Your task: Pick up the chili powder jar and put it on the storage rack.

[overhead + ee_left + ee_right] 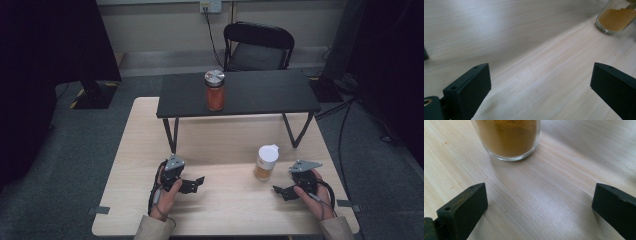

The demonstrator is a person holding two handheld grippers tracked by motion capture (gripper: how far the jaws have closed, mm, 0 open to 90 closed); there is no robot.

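Table: a pale wooden table [225, 200] carries everything, with a low black shelf [260, 92] standing on legs across its far half.

White-lid jar: a glass jar [265, 162] of yellow-brown powder stands upright on the table's near half, toward the right edge, just in front of the shelf. The left gripper view catches its base far off at the top right [615, 21]; the right gripper view has its base close ahead [509, 138].

Silver-lid jar: a second jar [214, 91] with orange-red contents stands on the shelf, near its front edge and left of its middle.

Left gripper: the left gripper [200, 182] rests low over the table's near-left part, jaws spread wide with nothing but bare wood between them [540, 87].

Right gripper: the right gripper [276, 190] sits near the right edge, just beside the white-lid jar, apparently not touching it. Jaws wide apart, nothing gripped [540, 207].

Chair: a black chair [257, 47] stands behind the table's far edge.
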